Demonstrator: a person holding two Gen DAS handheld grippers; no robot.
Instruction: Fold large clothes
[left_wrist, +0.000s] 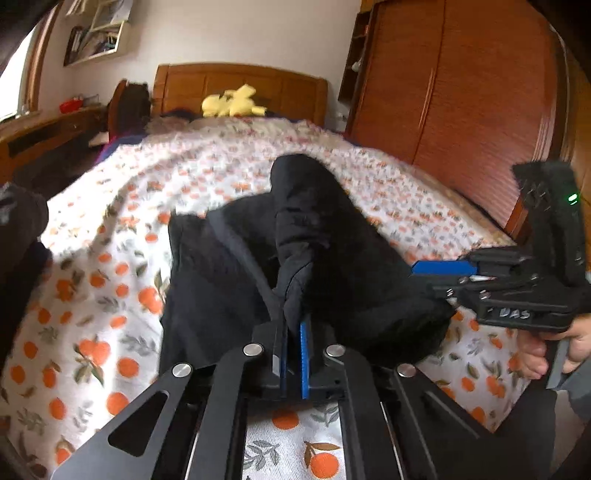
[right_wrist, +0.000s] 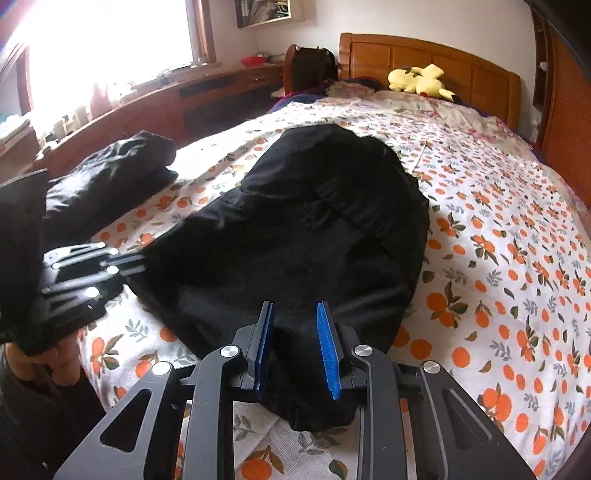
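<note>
Black fabric of the garment fills the space right ahead of my left gripper, whose jaws are pinched tight on a raised fold of it. My right gripper grips a thick bunch of the same garment's near edge, pads part-way apart around the cloth. Beyond both pairs of jaws the bedspread, printed with oranges, lies open far ahead and to the right. Only the right view shows a second dark garment off to the left, near the bed's edge. Only the left view shows the wardrobe on the right. Far ahead of both jaws, a yellow plush toy lies by the headboard.
</note>
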